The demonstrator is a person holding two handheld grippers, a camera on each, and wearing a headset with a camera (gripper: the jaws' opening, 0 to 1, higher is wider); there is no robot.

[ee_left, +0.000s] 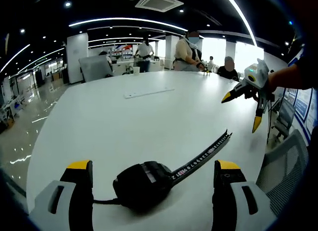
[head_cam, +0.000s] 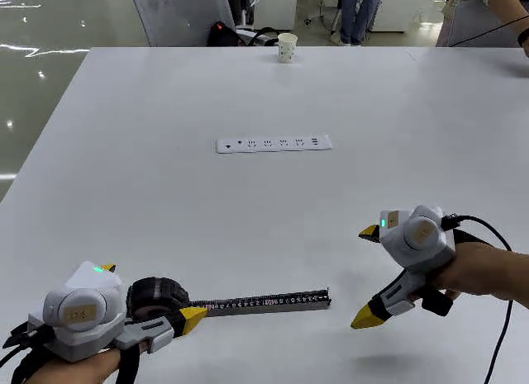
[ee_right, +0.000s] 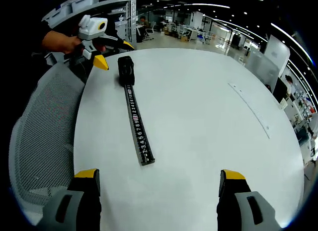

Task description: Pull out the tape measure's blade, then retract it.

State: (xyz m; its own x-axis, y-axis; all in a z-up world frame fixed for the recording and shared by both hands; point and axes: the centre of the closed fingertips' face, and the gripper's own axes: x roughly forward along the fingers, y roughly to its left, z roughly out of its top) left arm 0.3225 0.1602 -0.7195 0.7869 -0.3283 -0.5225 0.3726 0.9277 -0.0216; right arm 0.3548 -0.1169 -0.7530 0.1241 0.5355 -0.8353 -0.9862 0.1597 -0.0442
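Left gripper (head_cam: 151, 295), at 7 o'clock in the head view, has its fingers released and spread. The black tape measure (head_cam: 157, 300) sits on the white bench (head_cam: 165, 194) between them, with a gap on each side in the left gripper view. Blade (head_cam: 266, 302) lies extended flat on the bench, running toward 3 o'clock, its end free. Right gripper (head_cam: 366, 275), at 4 o'clock, is held above the bench with fingers released, grasping nothing, near the blade's end and apart from it. White power strip (head_cam: 273, 144) lies at centre. Paper cup (head_cam: 287, 47) stands upright at 12 o'clock, near the far edge.
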